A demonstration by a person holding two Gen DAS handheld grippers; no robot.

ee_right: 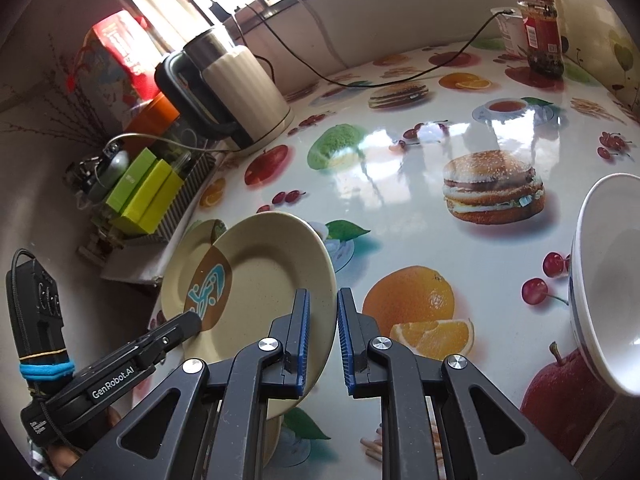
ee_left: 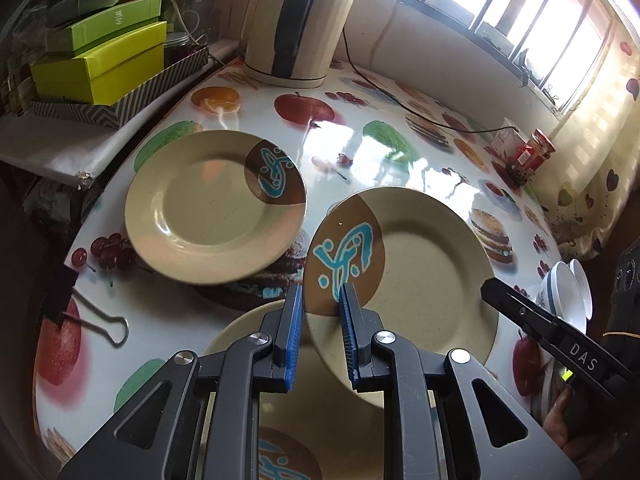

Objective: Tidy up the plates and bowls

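Observation:
A tilted beige plate (ee_left: 424, 276) with a brown and blue patch hangs above the table, its rim between the fingers of both grippers. My left gripper (ee_left: 320, 320) closes on its near left rim. My right gripper (ee_right: 322, 328) has the plate (ee_right: 276, 292) rim between its blue pads, with a gap on the right side; its finger also shows in the left wrist view (ee_left: 520, 312). A second beige plate (ee_left: 208, 204) lies flat at the left. A third plate (ee_left: 280, 412) lies under my left gripper. White bowls (ee_left: 568, 292) with blue rims stand at the right; one (ee_right: 608, 280) is close to my right gripper.
A cream kettle (ee_left: 296, 28) with a black cord stands at the back. Green boxes (ee_left: 104, 60) are stacked at the left edge. A red-lidded jar (ee_left: 532, 156) stands by the window. A binder clip (ee_left: 96, 320) lies at the near left on the fruit-print tablecloth (ee_left: 360, 140).

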